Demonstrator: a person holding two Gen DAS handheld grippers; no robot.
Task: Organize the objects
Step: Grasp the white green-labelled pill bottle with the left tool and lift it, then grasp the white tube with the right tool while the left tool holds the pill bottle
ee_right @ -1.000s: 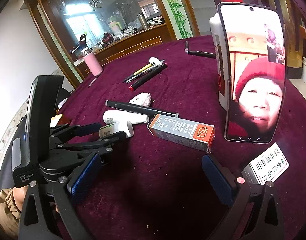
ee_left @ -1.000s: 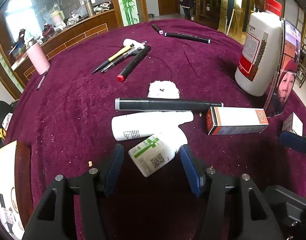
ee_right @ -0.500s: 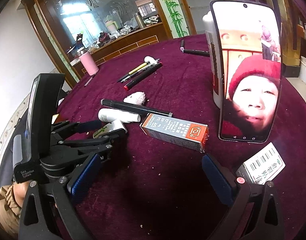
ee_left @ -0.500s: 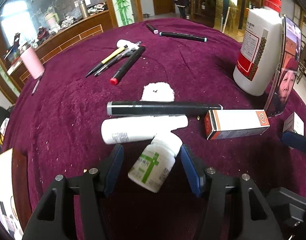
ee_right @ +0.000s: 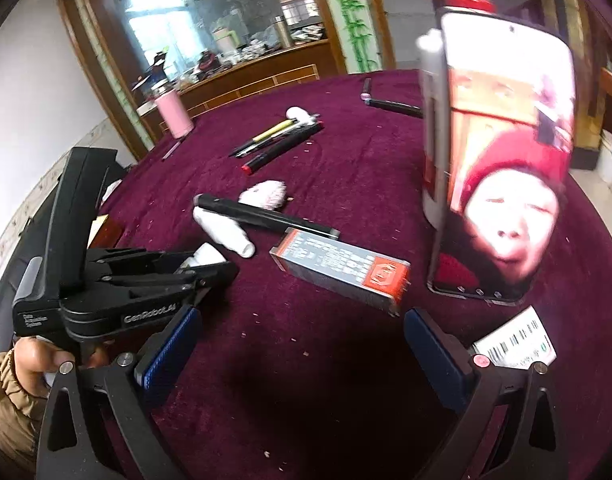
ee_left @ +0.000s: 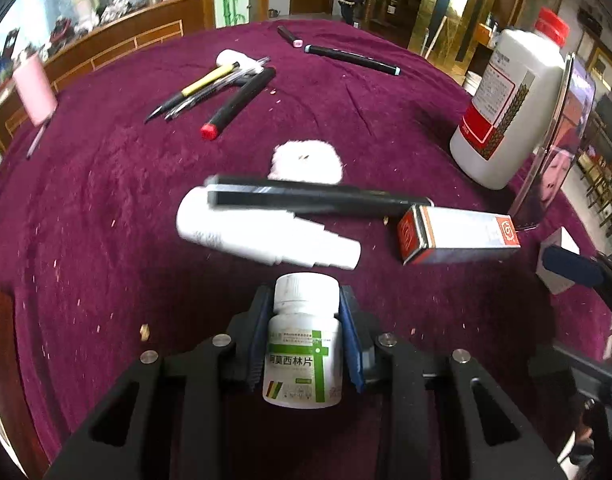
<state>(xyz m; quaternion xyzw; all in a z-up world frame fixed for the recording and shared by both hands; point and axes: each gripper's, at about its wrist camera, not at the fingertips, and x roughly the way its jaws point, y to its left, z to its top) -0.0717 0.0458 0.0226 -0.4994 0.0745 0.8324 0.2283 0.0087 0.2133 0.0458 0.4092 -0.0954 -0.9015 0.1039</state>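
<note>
Grasp step. Left gripper (ee_left: 306,332) just closed, pads clamped on pill bottle (ee_left: 303,344), cap forward, low over red cloth (ee_left: 105,208), just short of white tube (ee_left: 265,236). Right gripper (ee_right: 297,344) apart, empty, near carton (ee_right: 342,272). Next, by judgement: lift clear of tube, carry to a sorted group.

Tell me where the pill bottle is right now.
In the left wrist view, the pill bottle sits bottom centre, clamped in the just-closed left gripper, its cap pointing at the white tube.
</note>
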